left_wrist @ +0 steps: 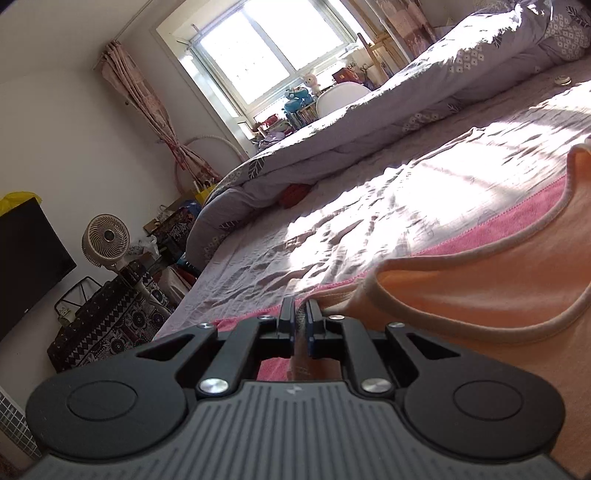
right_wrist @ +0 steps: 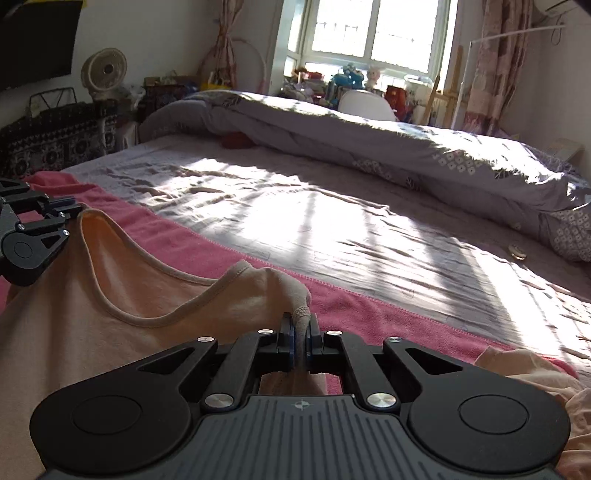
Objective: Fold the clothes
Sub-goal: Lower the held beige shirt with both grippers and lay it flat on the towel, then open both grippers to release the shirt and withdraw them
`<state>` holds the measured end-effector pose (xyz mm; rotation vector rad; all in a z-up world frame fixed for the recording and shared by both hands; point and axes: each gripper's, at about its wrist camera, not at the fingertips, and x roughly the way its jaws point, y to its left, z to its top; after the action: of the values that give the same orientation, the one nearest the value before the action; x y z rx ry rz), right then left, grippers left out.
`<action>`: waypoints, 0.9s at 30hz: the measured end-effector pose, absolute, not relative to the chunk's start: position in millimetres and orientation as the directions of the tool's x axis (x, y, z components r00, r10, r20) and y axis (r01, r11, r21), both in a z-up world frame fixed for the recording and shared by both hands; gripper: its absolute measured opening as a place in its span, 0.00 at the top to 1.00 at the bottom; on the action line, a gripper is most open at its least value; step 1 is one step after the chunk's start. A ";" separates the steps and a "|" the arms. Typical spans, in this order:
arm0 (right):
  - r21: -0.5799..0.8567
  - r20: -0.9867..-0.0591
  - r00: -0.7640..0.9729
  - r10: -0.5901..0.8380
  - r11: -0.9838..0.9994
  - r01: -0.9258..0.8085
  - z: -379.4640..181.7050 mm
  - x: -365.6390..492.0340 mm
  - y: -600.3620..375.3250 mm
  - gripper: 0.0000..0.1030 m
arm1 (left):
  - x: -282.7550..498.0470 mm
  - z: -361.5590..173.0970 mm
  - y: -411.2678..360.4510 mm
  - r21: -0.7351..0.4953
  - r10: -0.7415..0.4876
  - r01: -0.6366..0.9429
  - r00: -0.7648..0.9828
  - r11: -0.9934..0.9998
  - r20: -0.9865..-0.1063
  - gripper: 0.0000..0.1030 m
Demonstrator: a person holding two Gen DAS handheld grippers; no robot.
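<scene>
A: Peach top [right_wrist: 92, 302] lies on the pink towel [right_wrist: 369, 314] on the bed [right_wrist: 295, 221]; both grippers, left [left_wrist: 301, 314] and right [right_wrist: 301, 325], pinch its shoulder straps.

B: Looks thin, floppy, light. I'd keep hold at the straps.

Sunlit bedroom: bright window [right_wrist: 373, 29], tied pink curtain [left_wrist: 155, 110], pale walls, rumpled grey bedsheet [right_wrist: 295, 206], rolled quilt [right_wrist: 369, 140], round fan [left_wrist: 105, 236], dark television [left_wrist: 29, 258].

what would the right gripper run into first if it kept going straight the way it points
Probably the pink towel just past the bunched peach fabric top that the right gripper is shut on. It points slightly downward, so beyond that the wrinkled grey bedsheet, though depth is hard to judge.
</scene>
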<state>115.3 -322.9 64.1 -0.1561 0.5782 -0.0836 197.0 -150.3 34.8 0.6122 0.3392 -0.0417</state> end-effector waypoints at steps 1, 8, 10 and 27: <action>-0.203 -0.516 0.843 -0.153 0.978 0.053 68.8 114.6 -327.0 0.94 | 198.5 38.4 -156.7 0.555 0.046 0.146 0.947 0.819 -0.317 0.87; -0.373 -0.495 0.820 -0.289 0.922 0.100 38.0 137.2 -342.9 0.94 | 231.5 10.0 -203.5 0.617 0.046 0.206 0.929 0.760 -0.366 0.87; -0.387 -0.527 0.796 -0.299 0.918 0.088 14.9 147.4 -345.2 0.94 | 242.5 -10.6 -211.5 0.640 0.076 0.224 0.911 0.735 -0.405 0.87; -0.099 -0.621 0.755 -0.212 0.976 0.193 28.7 158.4 -404.0 0.31 | 318.0 -1.8 -191.4 0.309 0.054 0.289 0.645 0.906 -0.762 0.83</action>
<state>158.4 -404.0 28.7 -0.0291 0.6807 -0.2212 318.0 -191.4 -1.8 0.4292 0.8661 -0.1389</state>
